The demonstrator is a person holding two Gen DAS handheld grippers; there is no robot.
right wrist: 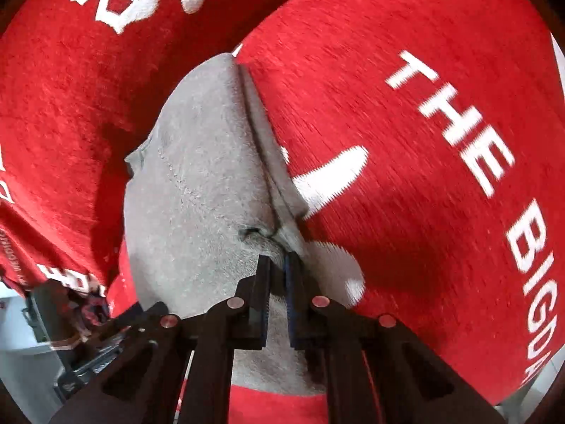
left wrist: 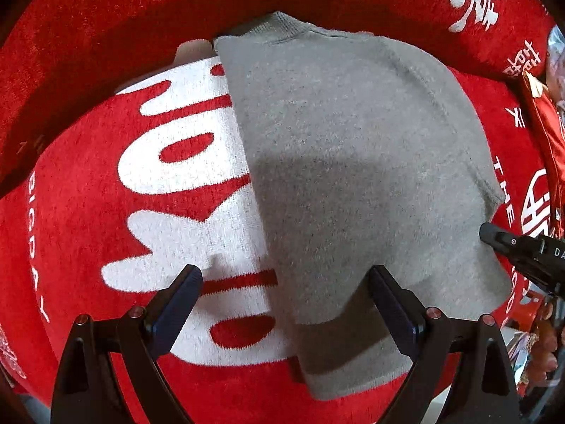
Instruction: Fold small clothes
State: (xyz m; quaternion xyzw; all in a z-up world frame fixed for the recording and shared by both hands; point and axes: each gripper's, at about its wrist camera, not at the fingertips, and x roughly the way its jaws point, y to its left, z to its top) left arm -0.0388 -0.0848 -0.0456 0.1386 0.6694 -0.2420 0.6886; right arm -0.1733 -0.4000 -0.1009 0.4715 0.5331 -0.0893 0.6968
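A small grey knit garment (left wrist: 346,162) lies on a red cloth with white lettering (left wrist: 88,212). My left gripper (left wrist: 286,279) is open just above the garment's near left edge, holding nothing. My right gripper (right wrist: 279,261) is shut on a bunched fold of the grey garment (right wrist: 197,190) at its edge. The right gripper's tip also shows in the left wrist view (left wrist: 494,235), at the garment's right side.
The red cloth (right wrist: 406,194) covers the whole surface, with a raised red fold at the back (left wrist: 141,10). Red packets and clutter (left wrist: 543,134) lie at the right edge. A dark object (right wrist: 70,318) sits off the cloth's left edge.
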